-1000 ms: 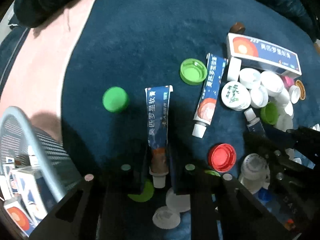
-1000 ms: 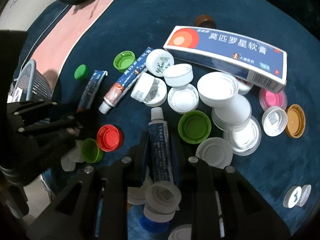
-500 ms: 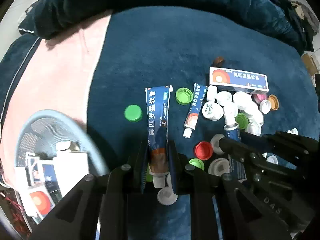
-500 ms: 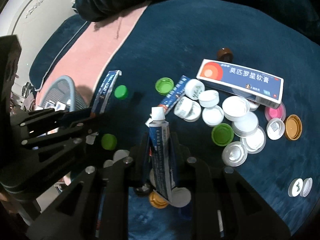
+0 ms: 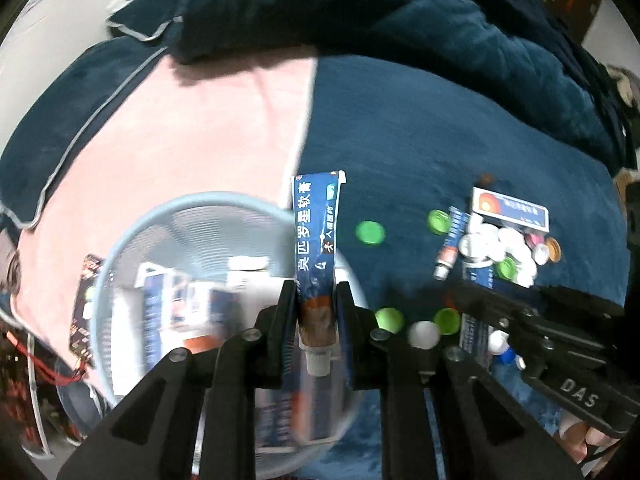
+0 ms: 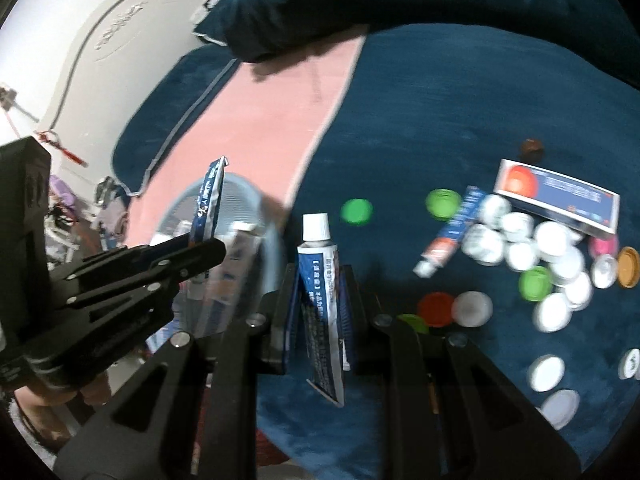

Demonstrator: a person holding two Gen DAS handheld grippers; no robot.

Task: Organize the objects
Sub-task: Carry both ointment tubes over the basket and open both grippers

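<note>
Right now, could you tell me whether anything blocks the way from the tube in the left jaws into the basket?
Nothing visible does. The left gripper holds the ointment tube over the basket, whose open top shows only boxes lying inside.
</note>
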